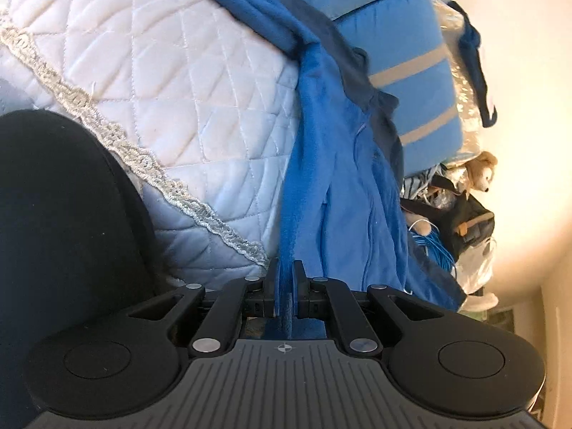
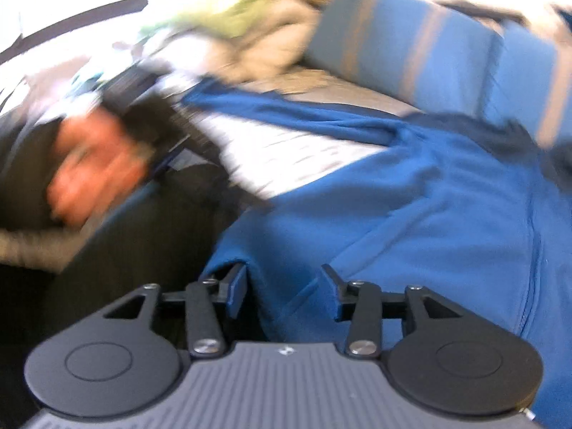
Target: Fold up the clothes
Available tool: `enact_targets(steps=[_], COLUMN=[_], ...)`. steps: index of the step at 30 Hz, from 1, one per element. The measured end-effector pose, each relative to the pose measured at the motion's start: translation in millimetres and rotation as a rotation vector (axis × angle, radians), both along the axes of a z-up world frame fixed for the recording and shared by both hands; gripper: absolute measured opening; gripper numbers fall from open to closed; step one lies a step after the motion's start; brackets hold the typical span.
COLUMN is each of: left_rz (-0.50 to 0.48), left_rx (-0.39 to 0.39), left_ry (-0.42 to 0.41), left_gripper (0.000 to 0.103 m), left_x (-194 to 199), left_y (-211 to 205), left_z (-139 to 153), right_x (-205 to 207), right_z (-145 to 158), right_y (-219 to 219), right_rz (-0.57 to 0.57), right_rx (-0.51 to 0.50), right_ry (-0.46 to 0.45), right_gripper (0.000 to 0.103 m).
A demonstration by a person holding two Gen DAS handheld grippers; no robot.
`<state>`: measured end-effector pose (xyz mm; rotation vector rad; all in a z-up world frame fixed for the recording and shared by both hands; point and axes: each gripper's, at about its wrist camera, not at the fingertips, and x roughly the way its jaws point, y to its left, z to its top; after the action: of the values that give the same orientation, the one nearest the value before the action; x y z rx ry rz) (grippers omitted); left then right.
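Note:
A blue fleece garment (image 1: 332, 178) lies stretched across a white quilted bed cover (image 1: 161, 82). My left gripper (image 1: 285, 286) is shut on a fold of its edge, the cloth pinched between both pads. In the blurred right wrist view the same blue garment (image 2: 411, 207) spreads over the bed. My right gripper (image 2: 284, 287) stands open at the garment's near edge; cloth lies between the fingers but the pads do not press it. At the left of that view, a hand (image 2: 89, 168) holds the left gripper's black body.
Blue pillows with grey stripes (image 1: 404, 82) lie past the garment. A dark rounded shape (image 1: 64, 214) fills the left. Bags, blue cables and a plush toy (image 1: 479, 171) crowd the floor by a pale wall. Beige and green bedding (image 2: 257, 25) is heaped beyond.

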<state>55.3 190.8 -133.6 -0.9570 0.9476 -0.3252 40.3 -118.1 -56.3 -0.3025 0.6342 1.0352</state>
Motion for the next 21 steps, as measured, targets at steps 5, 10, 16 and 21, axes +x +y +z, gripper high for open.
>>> enact_targets(steps=[5, 10, 16, 21], left_rz=[-0.025, -0.049, -0.044, -0.031], left_rx=[0.055, 0.054, 0.049, 0.055], left_ry=[0.022, 0.011, 0.019, 0.053], left_gripper=[0.006, 0.006, 0.006, 0.006], left_x=[3.5, 0.7, 1.8, 6.5], left_y=[-8.2, -10.2, -10.0, -10.7], left_z=[-1.9, -3.2, -5.6, -7.0], right_x=[78.5, 94.1, 101.4, 84.9], right_z=[-7.8, -2.3, -25.0, -46.6], right_y=[35.2, 45.5, 73.6, 96.7], right_rz=[-0.178, -0.184, -0.187, -0.103], right_rx=[0.056, 0.096, -0.033, -0.137], right_ry=[0.094, 0.131, 0.121, -0.088], right_gripper=[0.051, 0.055, 0.054, 0.059])
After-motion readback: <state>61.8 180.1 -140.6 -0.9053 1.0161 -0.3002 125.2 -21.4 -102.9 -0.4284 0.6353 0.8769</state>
